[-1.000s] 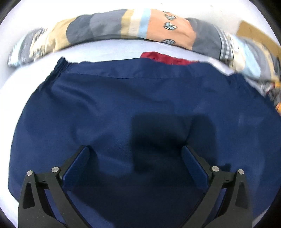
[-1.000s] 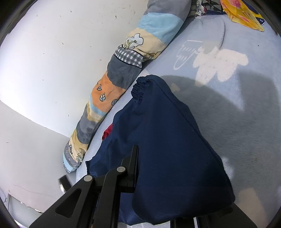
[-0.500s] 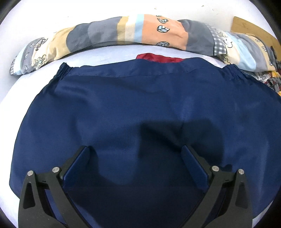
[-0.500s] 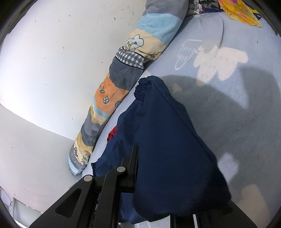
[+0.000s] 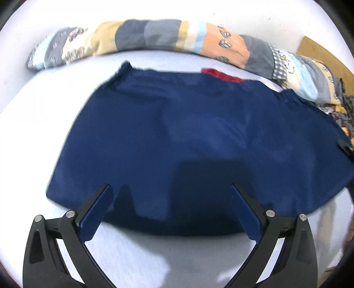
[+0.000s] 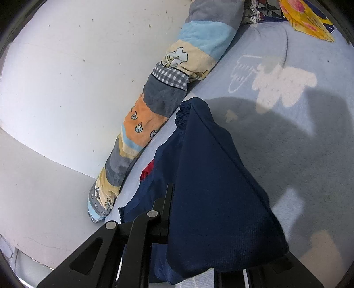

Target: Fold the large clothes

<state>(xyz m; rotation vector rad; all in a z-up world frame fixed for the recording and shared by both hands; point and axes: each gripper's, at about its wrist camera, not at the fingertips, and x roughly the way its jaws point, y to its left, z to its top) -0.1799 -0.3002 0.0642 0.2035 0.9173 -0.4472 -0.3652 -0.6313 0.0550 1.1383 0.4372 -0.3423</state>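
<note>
A navy blue garment (image 5: 188, 133) lies spread flat on the pale blue sheet (image 5: 132, 254). Its gathered hem is at the far side, where a strip of red fabric (image 5: 223, 76) peeks out. My left gripper (image 5: 170, 188) hangs open above the garment's near edge, with nothing between its fingers. In the right wrist view my right gripper (image 6: 177, 195) is shut on the garment (image 6: 216, 199), holding one side lifted. The cloth drapes over the right finger and hides it. The red fabric (image 6: 147, 171) shows inside the fold.
A long patchwork bolster (image 5: 154, 35) lies along the white wall (image 6: 66, 77) behind the garment. A yellow patterned cloth (image 6: 307, 20) sits at the far end of the bed. A wooden board (image 5: 320, 53) stands at the far right. Bare sheet lies in front of the garment.
My left gripper has drawn back and up from the garment, so the near hem and bare sheet now show under its fingers. The right gripper keeps its hold and has hardly moved.
</note>
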